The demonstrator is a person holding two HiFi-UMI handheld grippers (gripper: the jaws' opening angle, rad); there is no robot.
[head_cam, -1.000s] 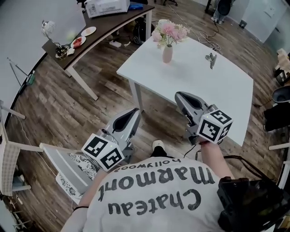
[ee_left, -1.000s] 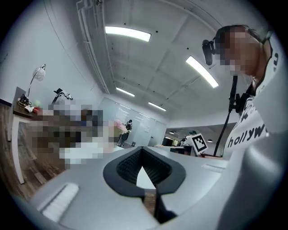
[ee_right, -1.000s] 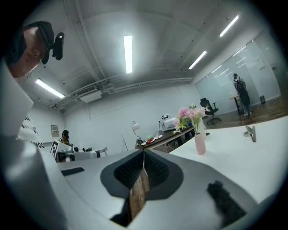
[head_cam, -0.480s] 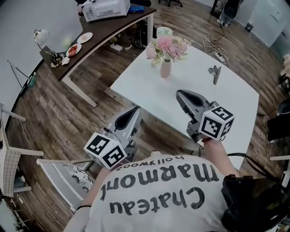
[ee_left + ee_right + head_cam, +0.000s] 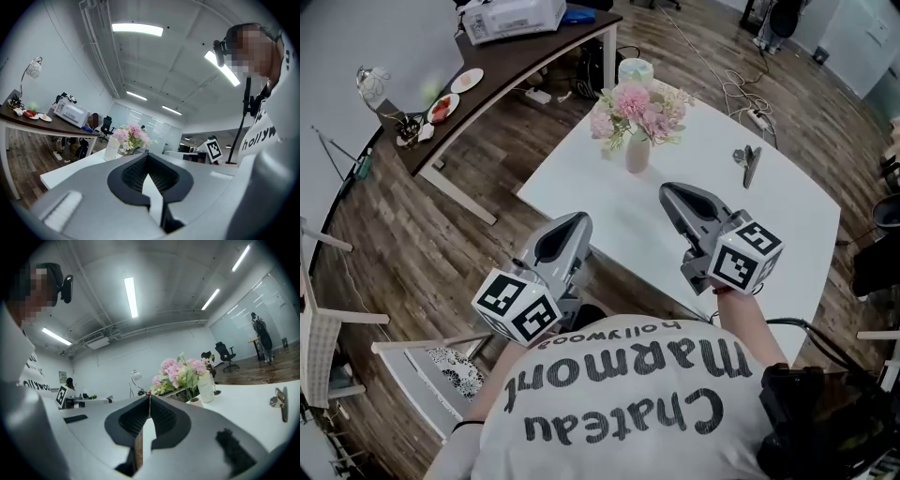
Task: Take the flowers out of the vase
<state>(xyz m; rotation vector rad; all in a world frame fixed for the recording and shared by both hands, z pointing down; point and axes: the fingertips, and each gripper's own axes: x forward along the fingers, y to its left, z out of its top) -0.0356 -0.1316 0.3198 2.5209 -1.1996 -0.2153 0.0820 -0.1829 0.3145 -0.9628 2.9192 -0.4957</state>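
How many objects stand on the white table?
3: the vase of flowers, a white cup just behind it, a metal clip to the right. Others may be hidden.

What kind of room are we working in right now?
Most likely an office or lab workspace: a long brown desk carrying a printer-like machine and a lamp, an office chair by a glass partition, and strip lights overhead.

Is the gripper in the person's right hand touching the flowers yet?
Apart. The head view shows bare white table between the right gripper and the flowers.
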